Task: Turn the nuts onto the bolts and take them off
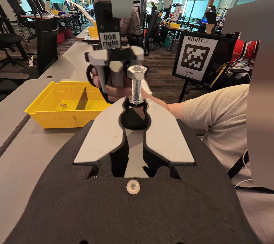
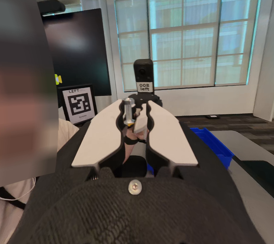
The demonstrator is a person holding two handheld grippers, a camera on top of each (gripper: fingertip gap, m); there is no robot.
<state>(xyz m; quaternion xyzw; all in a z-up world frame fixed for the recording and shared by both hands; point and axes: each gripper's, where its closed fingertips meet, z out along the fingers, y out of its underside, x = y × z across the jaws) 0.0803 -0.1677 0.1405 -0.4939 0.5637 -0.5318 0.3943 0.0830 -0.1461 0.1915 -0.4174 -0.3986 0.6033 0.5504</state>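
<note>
Desks and chairs fill the big room behind the grey tabletop (image 1: 17, 125). On it sits a yellow bin (image 1: 59, 112) with open room all around it. A small bolt (image 1: 63, 105) lies inside the bin. To the right of the bin the tabletop ends and carpet floor begins.

Just right of the bin, up in the air, the left tool (image 1: 135, 101) pinches the head of a shiny bolt (image 1: 136, 87). The bolt stands straight up. A nut (image 1: 137, 72) sits on its top end.

The right tool (image 2: 134, 101) comes at the bolt from the far side of the bin. Its fingers are spread, with the bolt between them, close to one finger. I cannot tell if that finger touches the nut. A hand (image 1: 117, 93) holds this tool, and its arm reaches in from the right.

Only the left wrist view shows the yellow bin. Only the right wrist view shows a blue bin (image 2: 210, 143), a dark screen (image 2: 77, 51) and a big window (image 2: 185, 36).
</note>
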